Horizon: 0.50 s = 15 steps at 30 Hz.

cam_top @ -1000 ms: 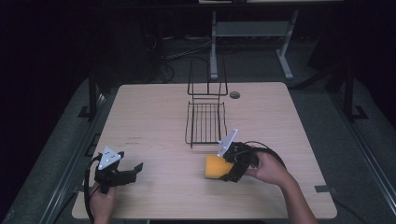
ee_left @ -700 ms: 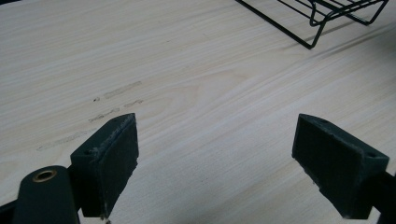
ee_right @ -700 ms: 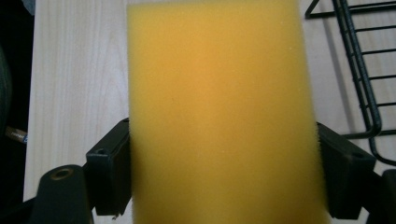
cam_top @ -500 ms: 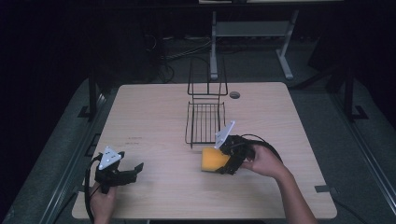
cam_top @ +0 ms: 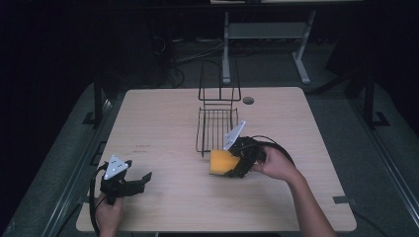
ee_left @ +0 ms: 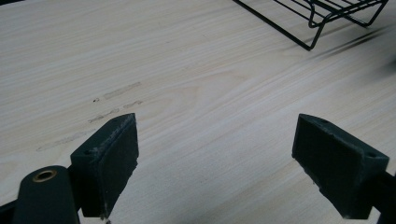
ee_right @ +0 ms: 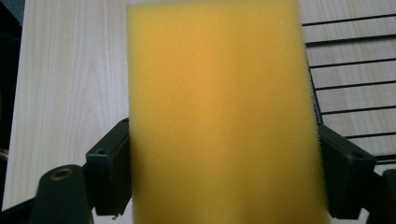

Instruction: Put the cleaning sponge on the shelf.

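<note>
Yellow sponge (cam_top: 221, 162) is sitting clamped between the jaws of the right claw (cam_top: 232, 165), just above the desk (cam_top: 163, 123). Its long axis is pointing away from the claw. Wire rack (cam_top: 216, 129) is lying just beyond the sponge, touching or nearly so. Left claw (cam_top: 141, 178) is resting open, well apart.

I see a plain yellow sponge (ee_right: 222, 112), a black wire rack (cam_top: 216, 129), and a pale wood-grain desk (cam_top: 163, 123).
</note>
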### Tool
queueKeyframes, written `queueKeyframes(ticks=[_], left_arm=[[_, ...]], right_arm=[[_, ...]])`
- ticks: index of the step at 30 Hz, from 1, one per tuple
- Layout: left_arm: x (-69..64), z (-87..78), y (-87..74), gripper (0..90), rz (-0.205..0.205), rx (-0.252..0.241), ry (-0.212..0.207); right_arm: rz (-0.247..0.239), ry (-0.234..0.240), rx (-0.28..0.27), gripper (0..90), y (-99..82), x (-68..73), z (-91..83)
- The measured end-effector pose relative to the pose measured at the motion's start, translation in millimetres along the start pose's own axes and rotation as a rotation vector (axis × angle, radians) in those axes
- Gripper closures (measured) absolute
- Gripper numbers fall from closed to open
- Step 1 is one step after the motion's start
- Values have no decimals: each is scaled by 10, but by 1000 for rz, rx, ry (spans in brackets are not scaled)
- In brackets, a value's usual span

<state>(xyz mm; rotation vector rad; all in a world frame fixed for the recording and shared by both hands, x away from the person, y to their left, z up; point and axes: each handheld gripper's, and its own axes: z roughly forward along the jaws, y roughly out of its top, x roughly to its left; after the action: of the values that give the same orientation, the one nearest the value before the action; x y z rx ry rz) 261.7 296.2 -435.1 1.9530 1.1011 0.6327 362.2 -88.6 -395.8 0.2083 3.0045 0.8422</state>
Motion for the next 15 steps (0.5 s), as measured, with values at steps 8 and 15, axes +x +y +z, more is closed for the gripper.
queueKeyframes(ticks=[8,15], left_arm=[[-2,3,1,141,0,0,-3],[-2,1,2,141,-2,-2,-4]], right_arm=[[2,10,-2,199,58,-72,23],[-3,-2,0,198,147,-136,34]])
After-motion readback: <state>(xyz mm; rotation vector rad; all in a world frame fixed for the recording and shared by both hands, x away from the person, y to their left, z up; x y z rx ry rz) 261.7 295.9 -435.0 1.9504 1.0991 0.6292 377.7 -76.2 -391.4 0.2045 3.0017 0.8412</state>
